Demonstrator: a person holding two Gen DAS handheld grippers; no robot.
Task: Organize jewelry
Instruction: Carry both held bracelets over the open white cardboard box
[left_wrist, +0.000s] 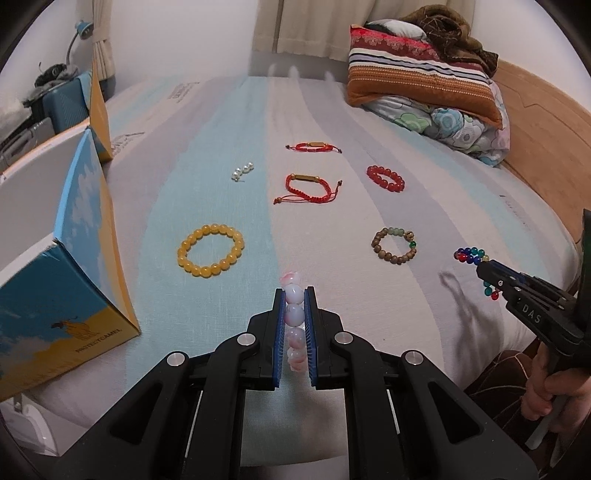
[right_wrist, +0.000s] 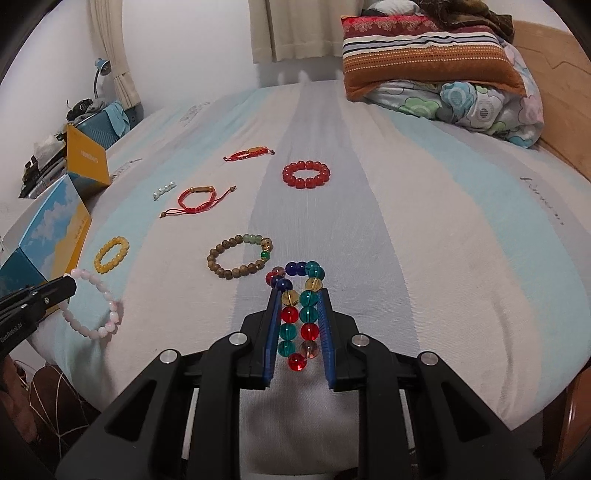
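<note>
Left tongs (left_wrist: 294, 295) clenched on pink bracelet (left_wrist: 294, 314), right tongs (right_wrist: 299, 299) on colourful bracelet (right_wrist: 300, 314), both lifted off bed (right_wrist: 424, 258). Open box (left_wrist: 74, 236) just left, nearer left hand.

Left gripper (left_wrist: 294, 295): holds a large-bead bracelet (left_wrist: 294, 317) between its pads, above the bedsheet (left_wrist: 221, 129).
Right gripper (right_wrist: 298, 295): holds a glass-bead bracelet (right_wrist: 301, 314), folded double.
Just ahead of left gripper, to its left: round-bead bracelet (left_wrist: 210, 250); box (left_wrist: 66, 277) further left, at the bed's edge.
Ahead of right gripper, slightly left: wooden-bead bracelet (right_wrist: 240, 258).
Farther ahead: cord bracelet (left_wrist: 308, 189), a second cord bracelet (left_wrist: 314, 147) behind it, chunky bead bracelet (left_wrist: 385, 178) to their right, what looks like a short pearl string (left_wrist: 243, 171) to their left.
Far right: pillow (left_wrist: 421, 81) on a folded quilt (left_wrist: 454, 129).
</note>
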